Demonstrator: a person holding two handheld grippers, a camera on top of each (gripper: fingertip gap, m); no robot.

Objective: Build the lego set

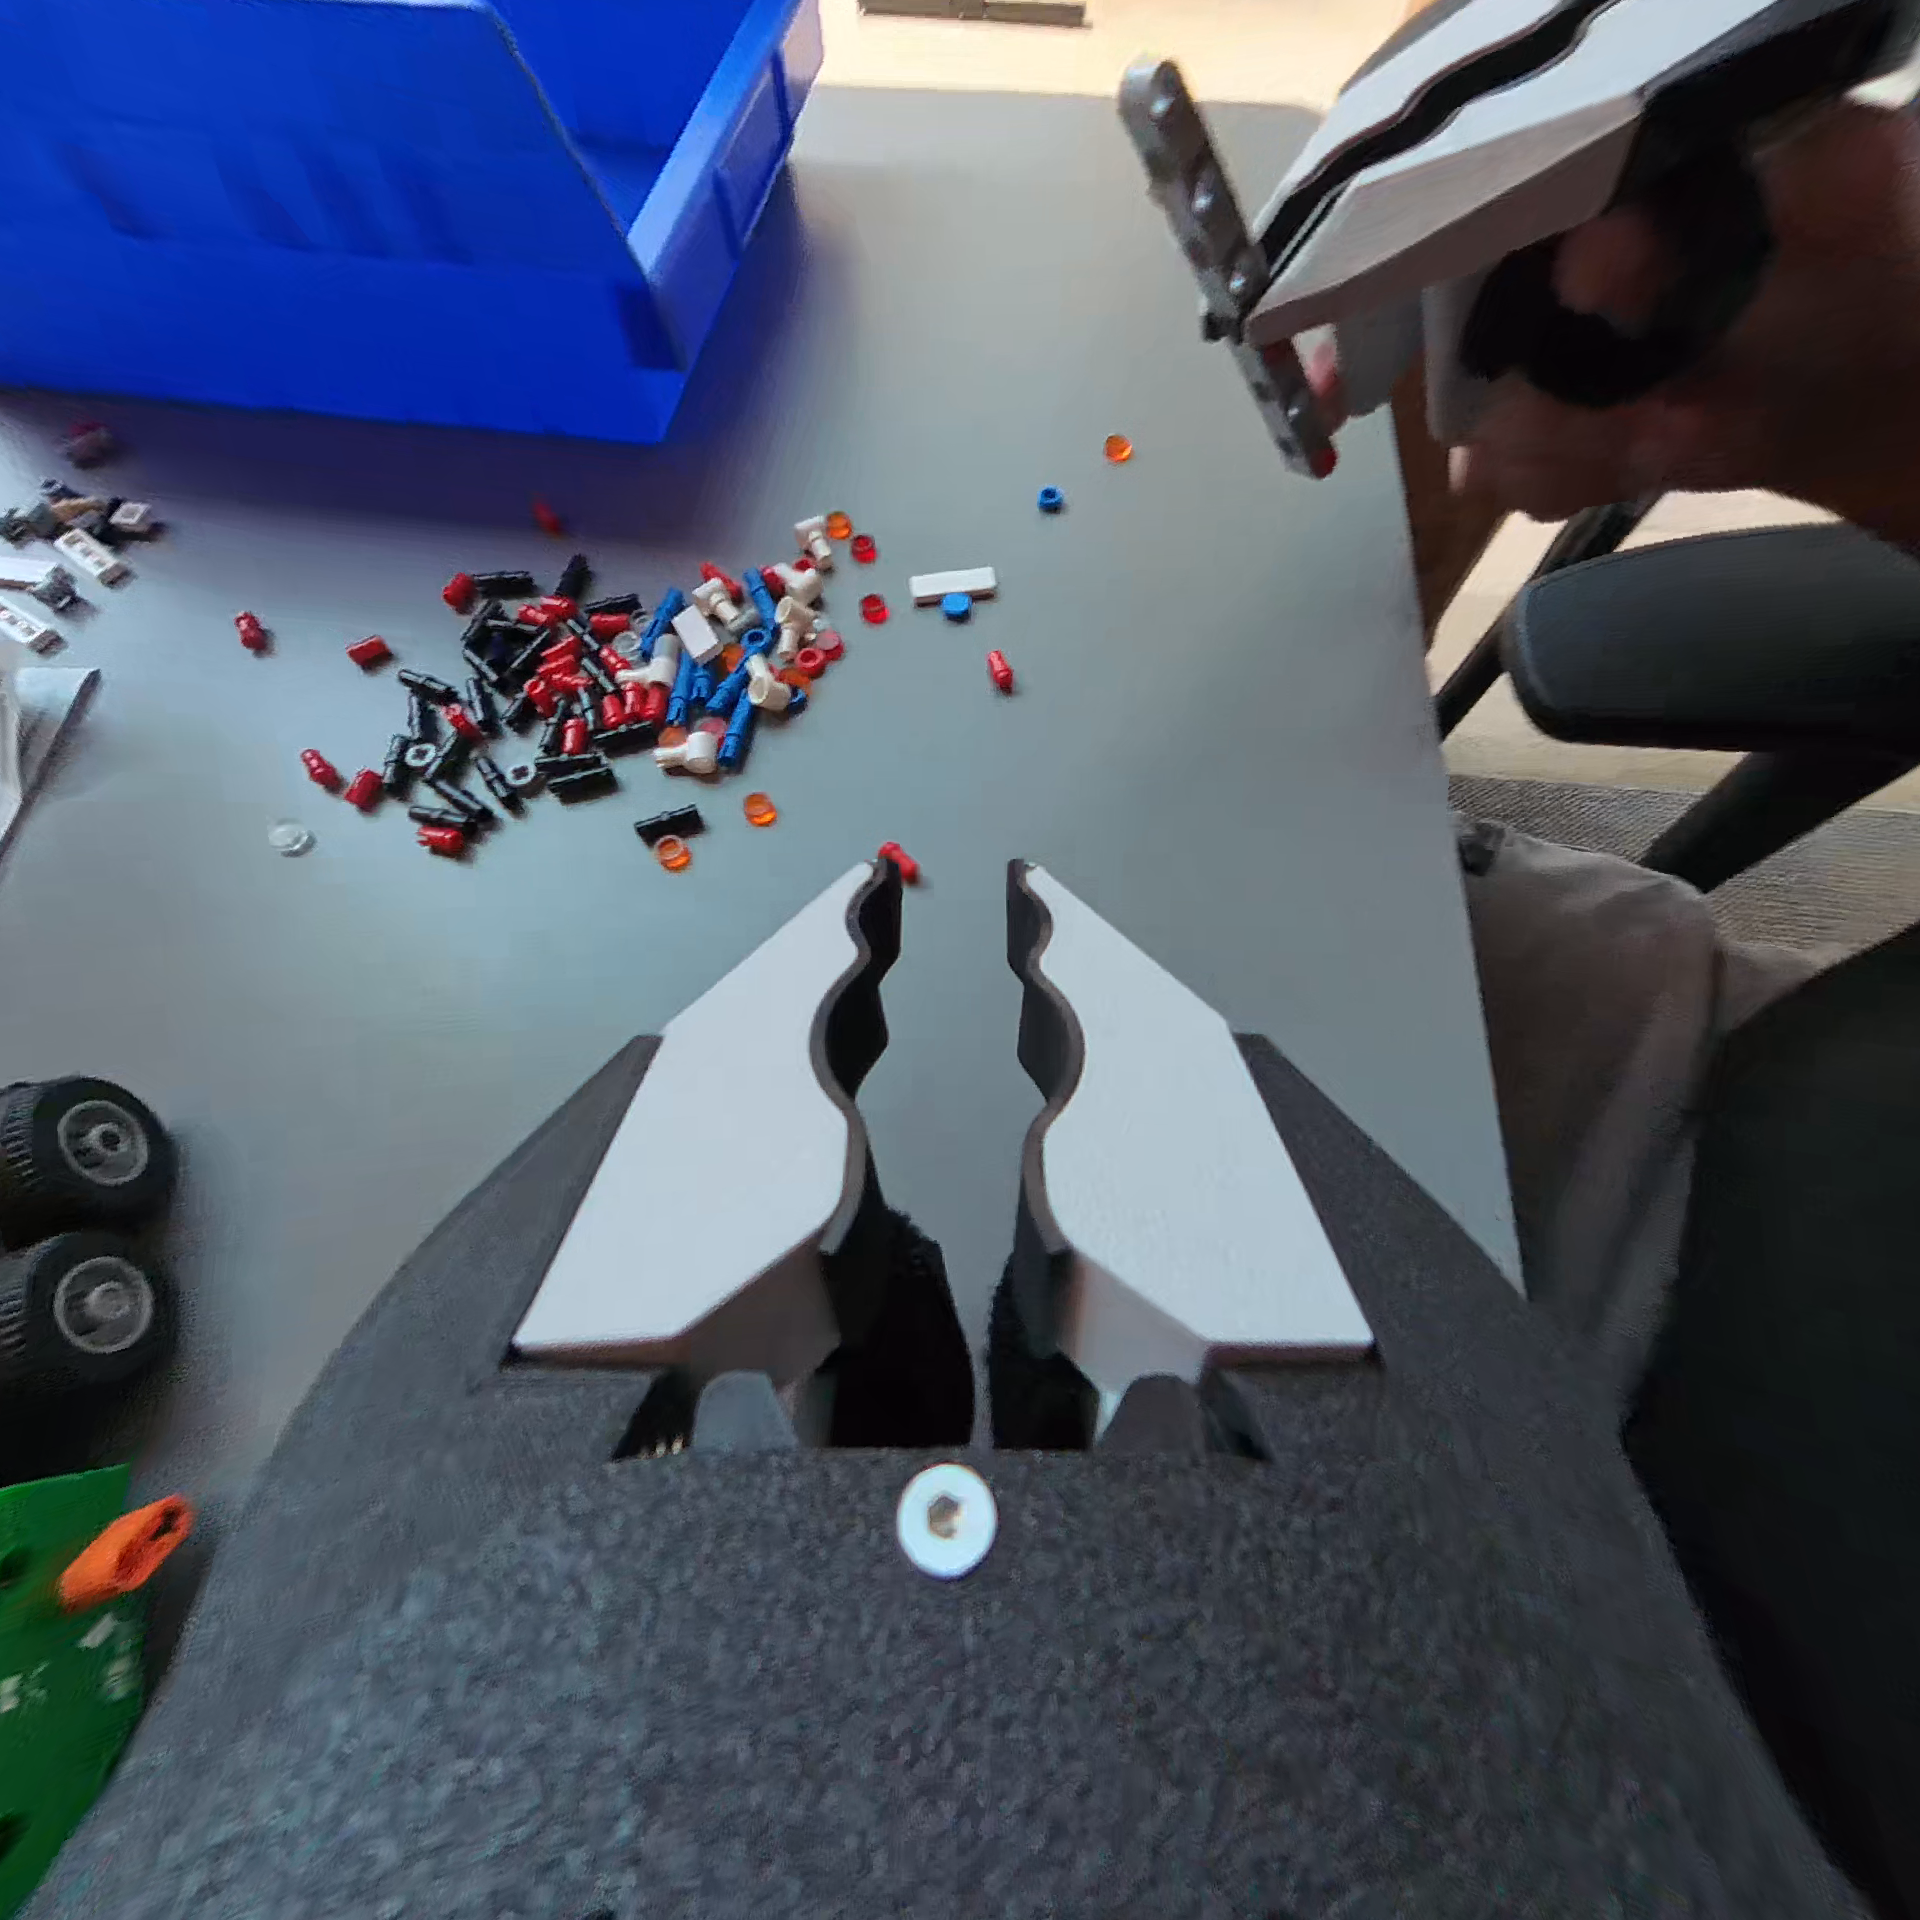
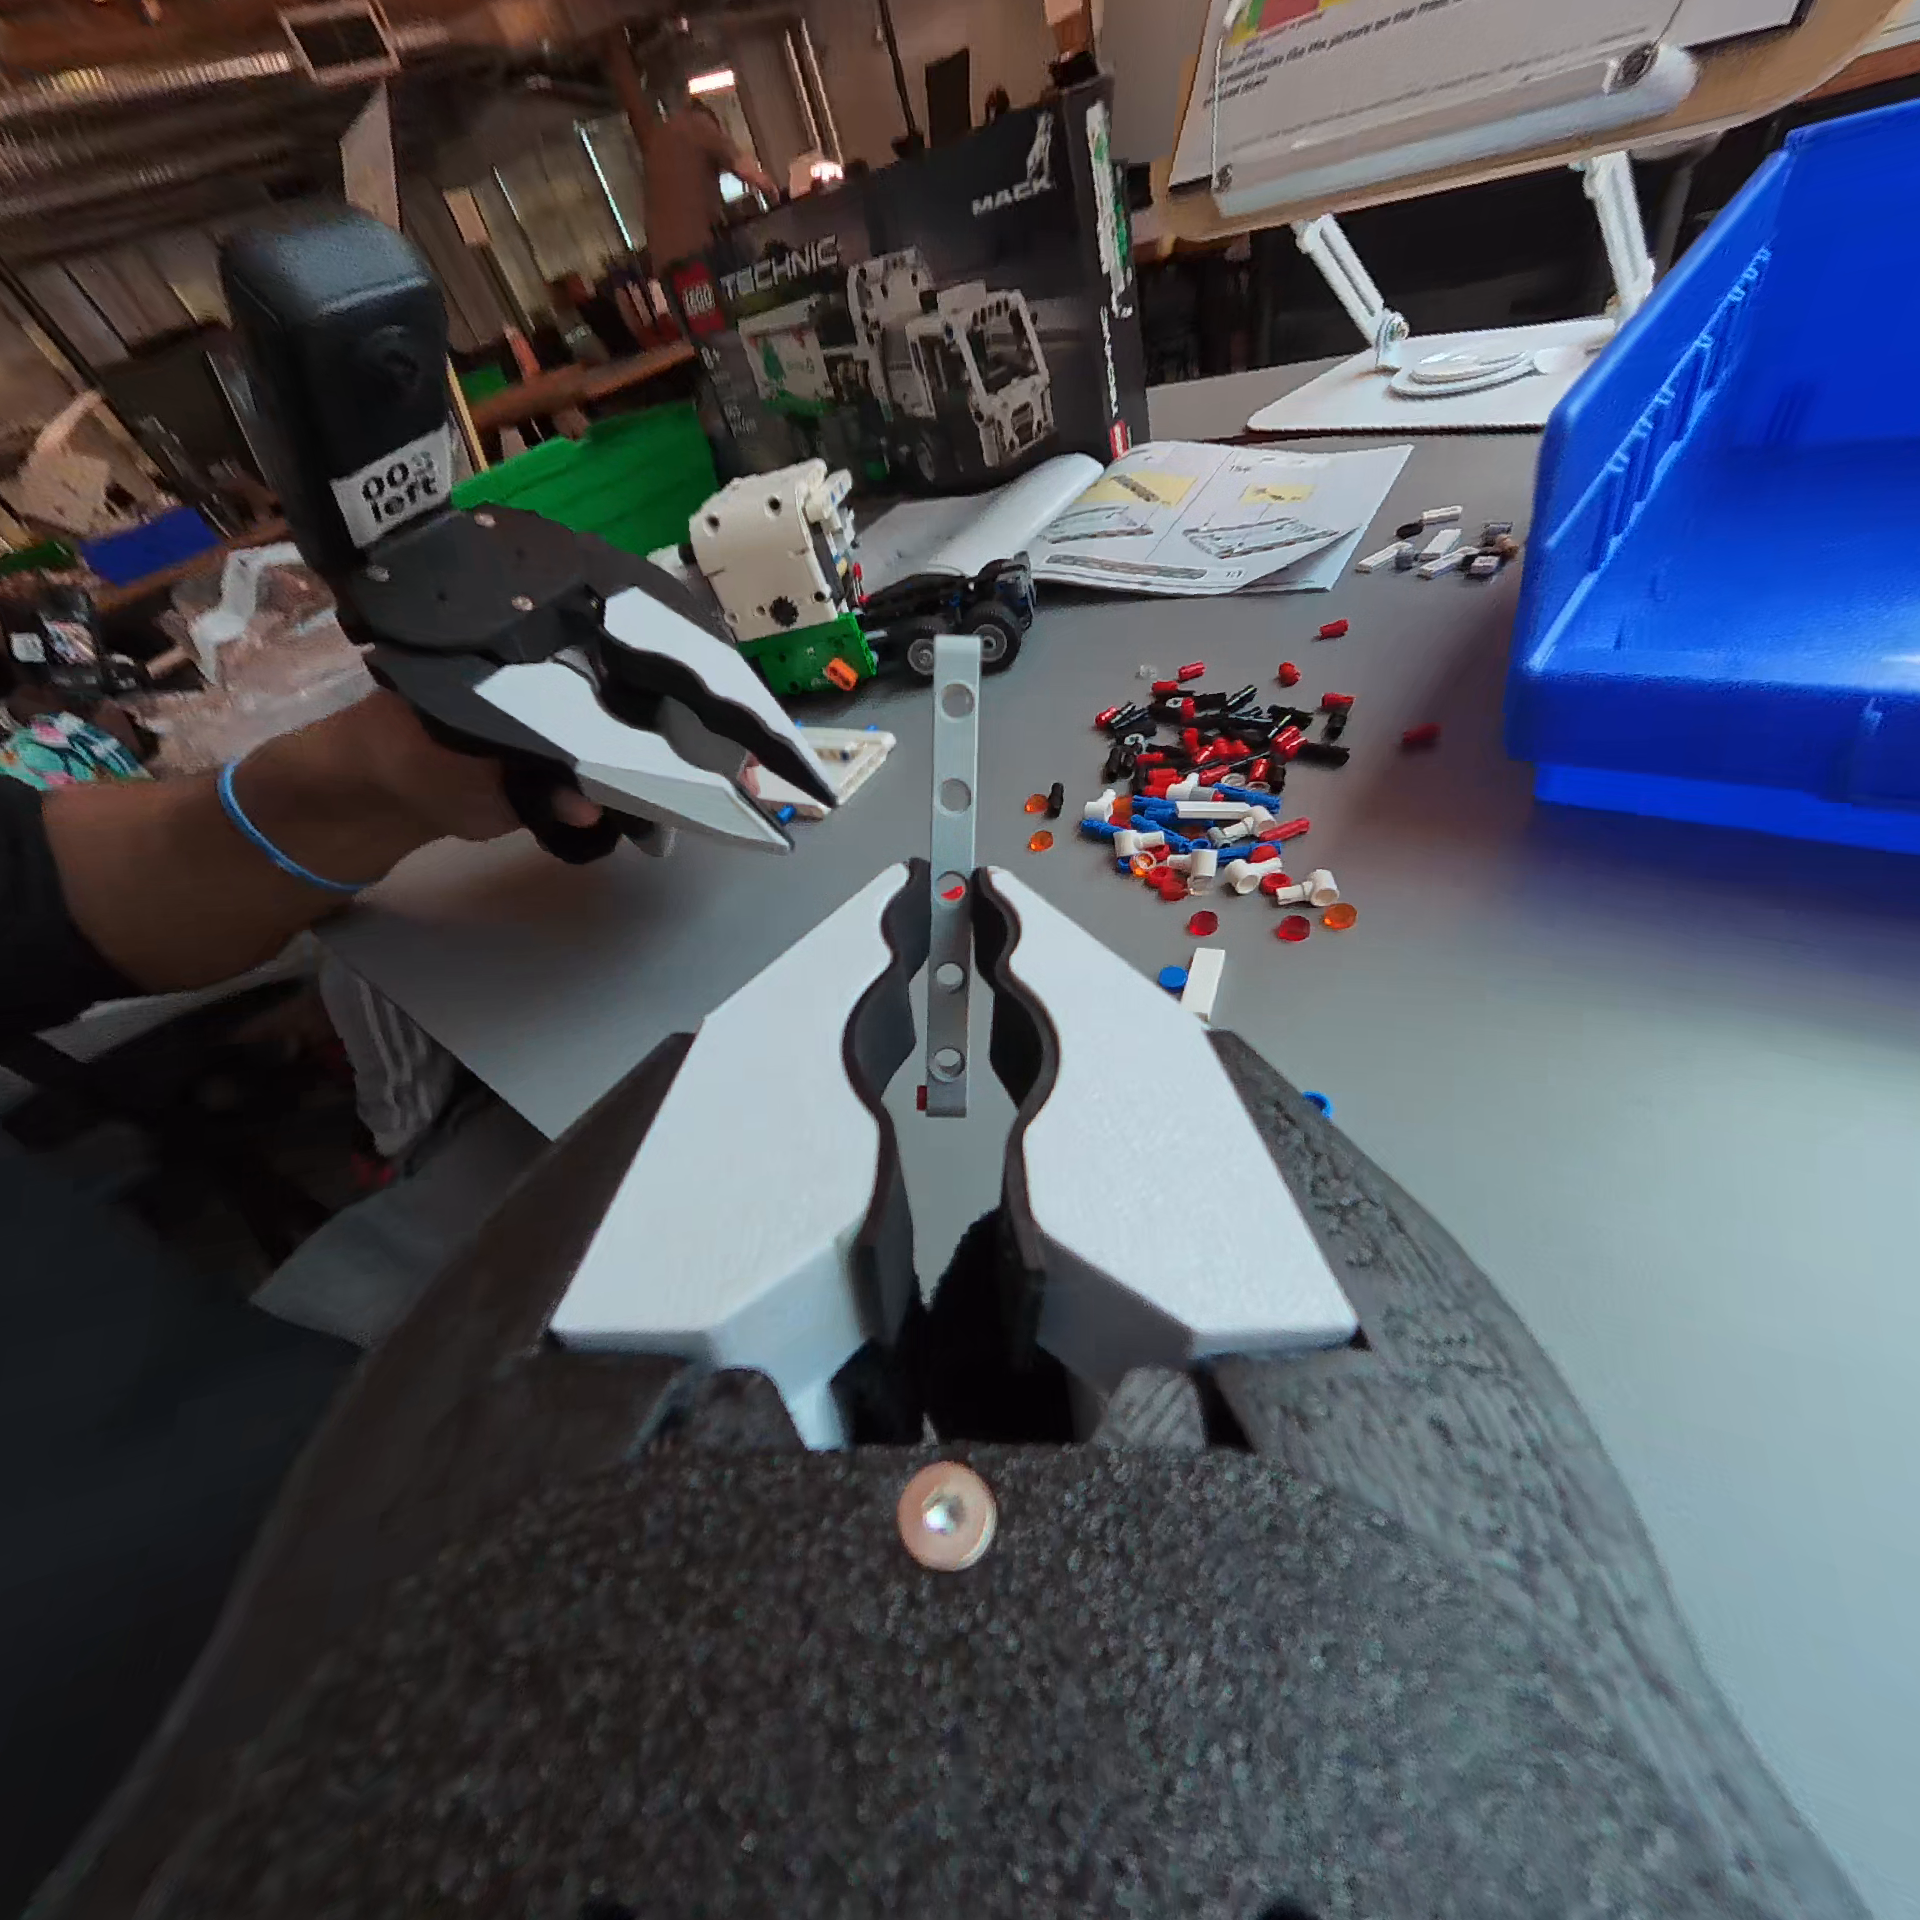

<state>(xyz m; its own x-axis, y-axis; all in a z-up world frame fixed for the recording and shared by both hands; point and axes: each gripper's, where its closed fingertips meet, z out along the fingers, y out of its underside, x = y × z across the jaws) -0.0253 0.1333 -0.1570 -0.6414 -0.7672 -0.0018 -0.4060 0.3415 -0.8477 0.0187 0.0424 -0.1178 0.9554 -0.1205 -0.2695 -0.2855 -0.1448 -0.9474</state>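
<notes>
Blue bin (image 2: 1714, 582), chair armrest (image 1: 1704, 644) beside grey table (image 1: 1195, 727).

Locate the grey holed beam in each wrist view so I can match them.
Left wrist view: grey holed beam at upper right, pinched in the right claw, above the table.
Right wrist view: the beam at centre, upright between that claw's fingers.
Shared landmark: blue bin, beside the pile of small pieces.
</notes>
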